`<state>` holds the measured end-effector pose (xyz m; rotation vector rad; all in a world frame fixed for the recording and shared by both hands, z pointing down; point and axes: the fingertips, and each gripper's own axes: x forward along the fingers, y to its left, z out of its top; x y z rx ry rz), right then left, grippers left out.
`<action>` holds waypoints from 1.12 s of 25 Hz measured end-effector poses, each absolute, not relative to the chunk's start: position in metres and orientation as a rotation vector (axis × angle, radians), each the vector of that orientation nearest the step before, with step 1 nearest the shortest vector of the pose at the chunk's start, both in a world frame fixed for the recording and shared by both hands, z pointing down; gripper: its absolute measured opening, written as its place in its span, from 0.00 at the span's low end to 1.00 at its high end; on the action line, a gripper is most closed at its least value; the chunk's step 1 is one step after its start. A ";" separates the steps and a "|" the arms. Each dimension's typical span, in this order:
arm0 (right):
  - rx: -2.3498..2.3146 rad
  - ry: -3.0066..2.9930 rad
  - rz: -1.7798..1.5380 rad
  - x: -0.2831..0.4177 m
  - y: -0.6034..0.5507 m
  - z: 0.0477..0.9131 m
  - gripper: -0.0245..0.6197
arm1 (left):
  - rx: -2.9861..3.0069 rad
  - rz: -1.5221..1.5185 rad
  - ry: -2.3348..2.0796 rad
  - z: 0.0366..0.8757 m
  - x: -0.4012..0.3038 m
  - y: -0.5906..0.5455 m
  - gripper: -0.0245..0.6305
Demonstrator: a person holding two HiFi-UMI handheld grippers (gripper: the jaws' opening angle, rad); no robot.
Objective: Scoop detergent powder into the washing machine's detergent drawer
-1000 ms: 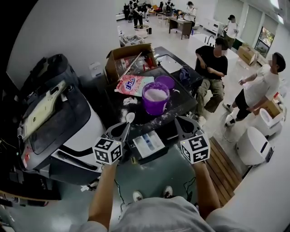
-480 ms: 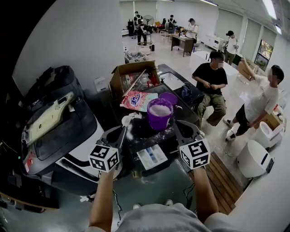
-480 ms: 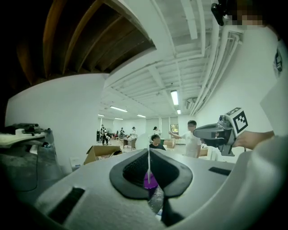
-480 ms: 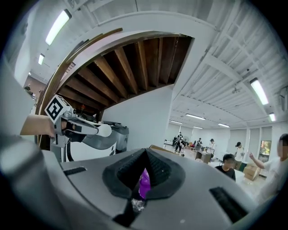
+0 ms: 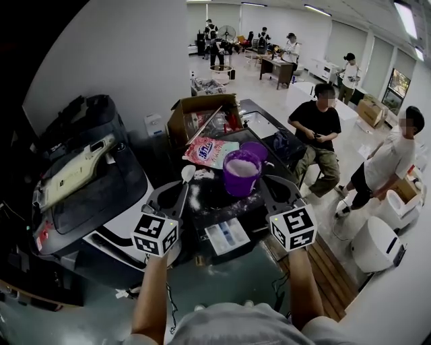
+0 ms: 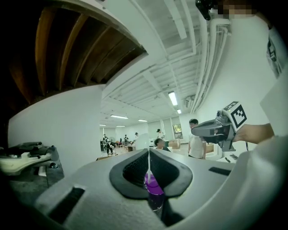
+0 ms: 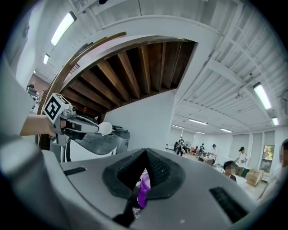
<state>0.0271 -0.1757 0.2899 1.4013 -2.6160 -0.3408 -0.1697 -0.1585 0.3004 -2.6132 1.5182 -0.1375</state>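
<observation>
Print on the detergent bag (image 5: 212, 151), lying on the worktop (image 5: 214, 203) behind the powder-filled purple bucket (image 5: 241, 178), is too small to read. The left tongs (image 5: 179, 195) clamp a white spoon (image 5: 188, 174) beside that bucket; the right tongs (image 5: 276, 189) are pressed together, empty.

Large open lab hall: ceiling strip lights (image 5: 322, 9), desks (image 5: 273, 67), cardboard boxes (image 5: 202, 103), scattered people (image 5: 316, 118).

Bucket (image 5: 241, 178) on machine top (image 5: 207, 200); bag (image 5: 211, 152) behind-left; box (image 5: 202, 113) farther behind; drawer (image 5: 227, 236) in front.
</observation>
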 end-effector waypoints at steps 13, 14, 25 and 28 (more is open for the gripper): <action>1.381 -2.613 -0.367 0.023 -0.181 0.287 0.05 | -2.561 -0.144 1.499 0.287 -0.168 -0.159 0.06; 1.382 -2.612 -0.367 0.023 -0.182 0.287 0.05 | -2.560 -0.143 1.498 0.287 -0.168 -0.159 0.06; 1.401 -2.607 -0.384 0.026 -0.180 0.281 0.05 | -2.551 -0.130 1.485 0.278 -0.167 -0.155 0.06; 1.404 -2.608 -0.391 0.026 -0.178 0.279 0.05 | -2.547 -0.126 1.483 0.275 -0.168 -0.154 0.06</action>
